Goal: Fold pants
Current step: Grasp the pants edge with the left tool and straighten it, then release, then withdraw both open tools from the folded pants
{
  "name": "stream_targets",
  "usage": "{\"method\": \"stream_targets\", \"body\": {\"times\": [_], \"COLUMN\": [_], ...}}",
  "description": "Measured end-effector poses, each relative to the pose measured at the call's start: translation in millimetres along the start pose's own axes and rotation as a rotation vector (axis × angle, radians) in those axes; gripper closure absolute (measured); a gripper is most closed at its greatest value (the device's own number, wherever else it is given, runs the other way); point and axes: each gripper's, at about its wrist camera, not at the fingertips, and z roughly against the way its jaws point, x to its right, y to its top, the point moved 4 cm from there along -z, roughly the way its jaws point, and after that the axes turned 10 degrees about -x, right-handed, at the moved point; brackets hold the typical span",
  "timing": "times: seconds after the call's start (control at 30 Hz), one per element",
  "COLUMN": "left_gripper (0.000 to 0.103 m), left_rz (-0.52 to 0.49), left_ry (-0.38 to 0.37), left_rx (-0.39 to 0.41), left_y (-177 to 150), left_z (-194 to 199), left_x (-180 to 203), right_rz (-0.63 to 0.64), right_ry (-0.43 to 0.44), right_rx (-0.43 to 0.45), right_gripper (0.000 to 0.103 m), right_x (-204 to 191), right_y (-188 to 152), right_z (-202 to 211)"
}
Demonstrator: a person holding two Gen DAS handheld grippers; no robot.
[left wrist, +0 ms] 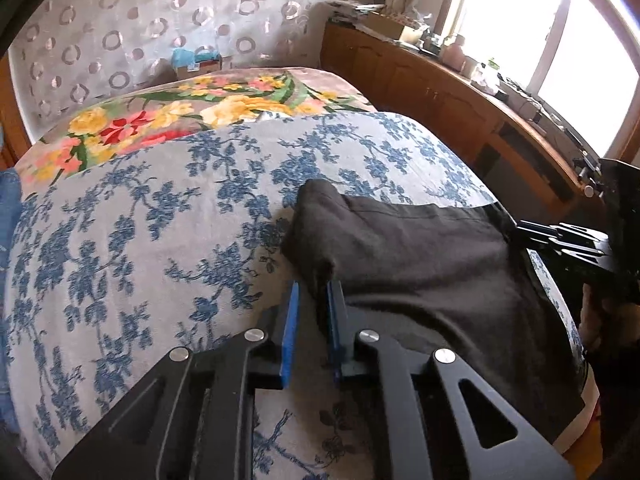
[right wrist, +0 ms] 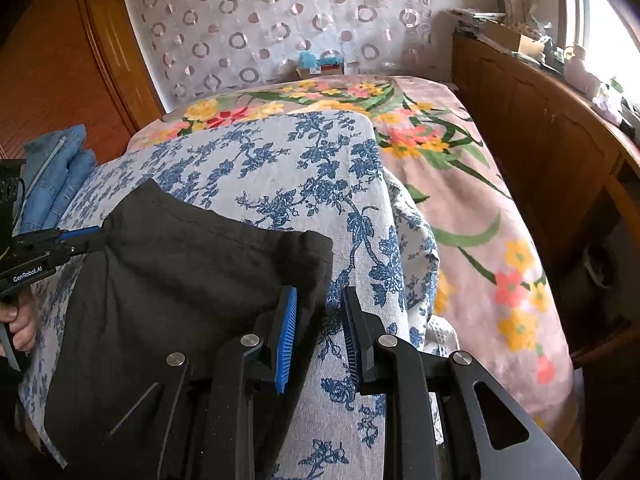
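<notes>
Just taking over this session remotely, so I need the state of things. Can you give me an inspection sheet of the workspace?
Surface: bed under a blue-flowered cloth, laid over a floral blanket.
Job's things: dark pants lying bunched on the cloth.
Clutter: folded jeans at the bed's far left.
Grippers: left gripper nearly shut at the pants' corner, fabric between its pads; right gripper open at the pants' other edge, nothing pinched.
Cables: nothing seen.
Surroundings: wooden cabinets with cluttered tops below a bright window; circle-patterned curtain.
</notes>
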Motion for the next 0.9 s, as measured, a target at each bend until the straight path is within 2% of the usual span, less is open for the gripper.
{"method": "stream_targets", "body": {"times": [0.07, 0.13, 0.3, 0.53, 0.9], "left_gripper": [0.075, 0.053, 0.040, 0.026, 0.026], "left_rz": [0.006, 0.000, -0.010, -0.034, -0.072], "left_ry": [0.022, 0.025, 0.010, -0.012, 0.015], "left_rx": [0.006, 0.005, 0.005, 0.018, 0.061], "left_y": [-2.1, -4.8, -18.9, -54.6, -100.4], "left_z": [4.1, 5.3, 14.5, 32.6, 56.0], "left_x": [-1.5, -1.6, 2.6, 22.3, 48.8], "right_rz": [0.000, 0.001, 0.002, -0.022, -0.032], "right_ry": [0.006, 0.015, 0.014, 0.033, 0.040], "right_rx": [0.005, 0.003, 0.014, 0.044, 0.064], "right_gripper": [0.078, 0.075, 0.074, 0.073, 0.071], "right_x": [-1.0, -2.3, -6.9, -13.6, -22.3], "right_y": [-2.6, -6.6, -16.1, -47.9, -108.4], "right_z": [4.1, 6.8, 19.3, 46.7, 65.4]}}
